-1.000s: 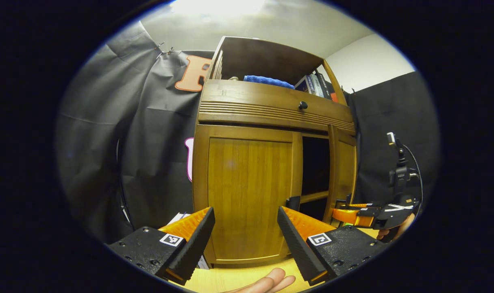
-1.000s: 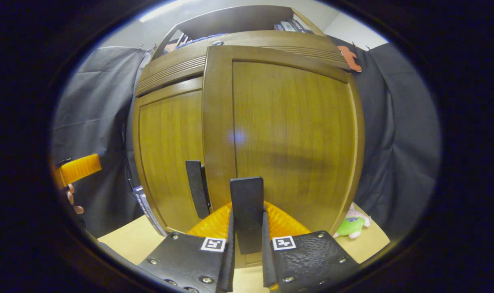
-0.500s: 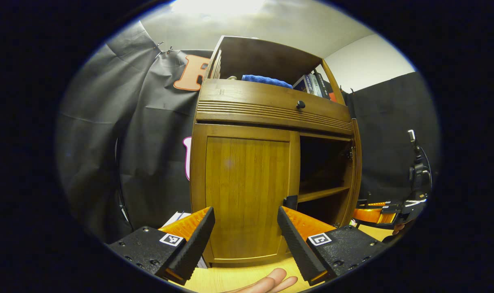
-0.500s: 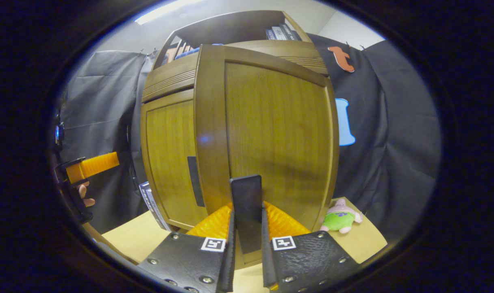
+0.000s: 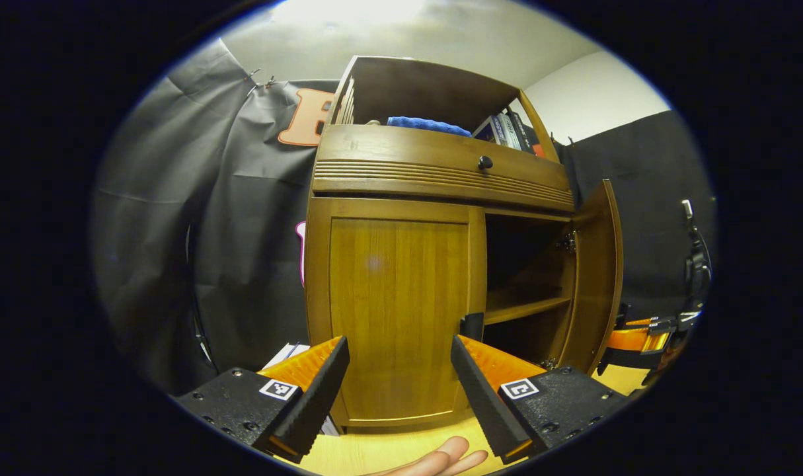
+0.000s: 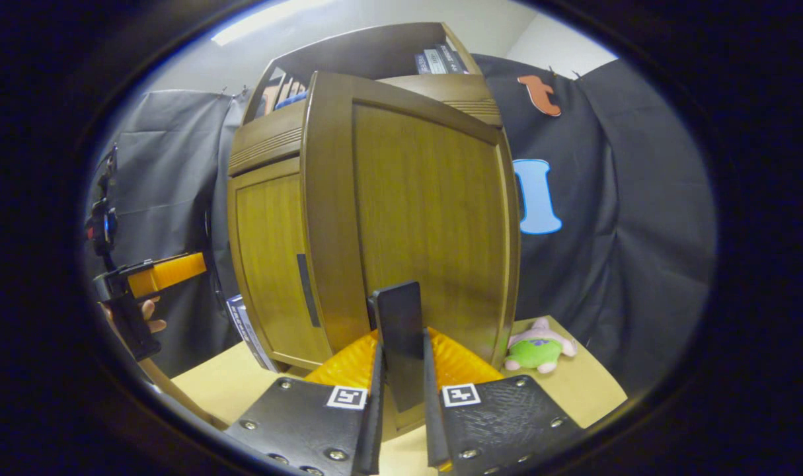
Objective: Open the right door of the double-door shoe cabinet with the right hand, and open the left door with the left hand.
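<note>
The right gripper (image 6: 401, 403) was clamped on the right door's handle (image 6: 399, 330) with that door (image 5: 596, 271) swung wide, while the left gripper (image 5: 400, 377) gaped before the closed left door (image 5: 394, 304), whose handle (image 5: 472, 326) it needed next.

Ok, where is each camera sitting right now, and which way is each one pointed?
Left gripper view: rides the left gripper, held low facing the cabinet's closed left door; its own open fingers show, with fingertips of a hand below.
Right gripper view: rides the right gripper, close against the opened right door, fingers shut on its handle.
Shared: both doors, and each view catches the other gripper off to one side.
</note>
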`<state>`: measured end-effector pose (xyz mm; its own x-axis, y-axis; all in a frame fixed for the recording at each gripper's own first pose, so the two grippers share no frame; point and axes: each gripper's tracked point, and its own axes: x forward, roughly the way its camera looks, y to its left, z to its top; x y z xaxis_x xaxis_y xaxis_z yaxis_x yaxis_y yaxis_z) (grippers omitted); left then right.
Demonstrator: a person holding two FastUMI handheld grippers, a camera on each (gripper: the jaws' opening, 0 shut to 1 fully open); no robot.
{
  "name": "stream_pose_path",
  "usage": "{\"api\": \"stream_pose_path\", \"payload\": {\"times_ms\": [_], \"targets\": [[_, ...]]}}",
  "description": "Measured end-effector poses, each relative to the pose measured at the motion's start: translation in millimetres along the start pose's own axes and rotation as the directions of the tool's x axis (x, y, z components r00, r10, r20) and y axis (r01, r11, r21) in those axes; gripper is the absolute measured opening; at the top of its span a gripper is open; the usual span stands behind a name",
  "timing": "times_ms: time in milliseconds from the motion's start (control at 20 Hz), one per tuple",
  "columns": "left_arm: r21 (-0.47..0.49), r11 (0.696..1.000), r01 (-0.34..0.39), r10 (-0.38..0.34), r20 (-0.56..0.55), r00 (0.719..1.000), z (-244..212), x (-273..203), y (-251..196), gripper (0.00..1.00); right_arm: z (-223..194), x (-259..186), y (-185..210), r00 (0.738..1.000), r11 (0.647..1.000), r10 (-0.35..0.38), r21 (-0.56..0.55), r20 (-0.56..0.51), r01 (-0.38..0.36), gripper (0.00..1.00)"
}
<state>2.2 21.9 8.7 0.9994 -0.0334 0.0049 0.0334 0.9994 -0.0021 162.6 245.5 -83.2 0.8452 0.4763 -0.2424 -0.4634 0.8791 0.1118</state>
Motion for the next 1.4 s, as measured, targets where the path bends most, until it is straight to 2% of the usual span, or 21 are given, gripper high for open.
{"api": "stream_pose_path", "payload": {"times_ms": [100, 300, 400, 500, 550, 600, 750, 800, 900, 950, 1000, 1050, 1250, 1300, 1400], "targets": [[0.006, 1.0, 0.001, -0.001, -0.004, 1.0, -2, 0, -3, 0.93, 0, -1, 0, 1.0, 1.0, 0.0, -0.006, 0.001, 0.0, 0.27], [0.015, 1.0, 0.011, -0.011, -0.003, 1.0, -1, -2, -9, 0.93, 5, -4, 1, 1.0, 1.0, -0.003, 0.017, 0.004, 0.003, 0.27], [0.013, 1.0, 0.021, -0.021, 0.008, 1.0, 2, -6, -12, 0.93, 6, -6, -3, 1.0, 1.0, -0.02, -0.002, 0.006, 0.02, 0.3], [0.016, 1.0, 0.023, -0.023, 0.02, 1.0, 6, -9, -13, 0.93, 8, -10, -9, 0.999, 0.998, -0.05, -0.021, 0.013, 0.051, 0.27], [0.017, 1.0, 0.024, -0.024, 0.028, 0.999, 7, -11, -13, 0.93, 7, -12, -13, 0.998, 0.997, -0.068, -0.028, 0.019, 0.068, 0.3], [0.018, 1.0, 0.024, -0.024, 0.033, 0.999, 9, -12, -14, 0.93, 8, -16, -17, 0.996, 0.996, -0.087, -0.031, 0.03, 0.088, 0.27], [0.017, 0.999, 0.035, -0.035, 0.036, 0.999, 9, -14, -19, 0.93, 22, -29, -34, 0.983, 0.984, -0.151, -0.076, 0.105, 0.159, 0.27], [0.018, 0.999, 0.041, -0.042, 0.036, 0.998, 9, -14, -21, 0.93, 28, -35, -39, 0.977, 0.98, -0.173, -0.078, 0.125, 0.183, 0.31], [0.024, 0.998, 0.049, -0.05, 0.034, 0.998, 8, -15, -26, 0.93, 26, -38, -44, 0.972, 0.975, -0.202, -0.072, 0.118, 0.211, 0.27], [0.03, 0.998, 0.052, -0.053, 0.033, 0.998, 7, -15, -28, 0.93, 33, -54, -46, 0.964, 0.971, -0.226, -0.042, 0.14, 0.234, 0.16], [0.037, 0.998, 0.054, -0.055, 0.032, 0.998, 7, -16, -29, 0.95, 28, -52, -54, 0.962, 0.968, -0.243, -0.03, 0.123, 0.248, 0.05], [0.041, 0.998, 0.055, -0.057, 0.032, 0.998, 6, -16, -31, 0.93, 30, -50, -60, 0.958, 0.965, -0.252, -0.034, 0.137, 0.258, 0.04], [0.046, 0.997, 0.063, -0.065, 0.036, 0.997, 6, -18, -36, 0.94, 30, -54, -93, 0.932, 0.933, -0.333, -0.092, 0.146, 0.348, 0.02], [0.045, 0.997, 0.064, -0.066, 0.037, 0.997, 7, -18, -37, 0.94, 29, -55, -97, 0.933, 0.934, -0.328, -0.099, 0.148, 0.344, 0.04], [0.044, 0.997, 0.062, -0.064, 0.041, 0.997, 8, -19, -36, 0.95, 29, -59, -105, 0.936, 0.936, -0.321, -0.102, 0.145, 0.337, 0.0]]}}
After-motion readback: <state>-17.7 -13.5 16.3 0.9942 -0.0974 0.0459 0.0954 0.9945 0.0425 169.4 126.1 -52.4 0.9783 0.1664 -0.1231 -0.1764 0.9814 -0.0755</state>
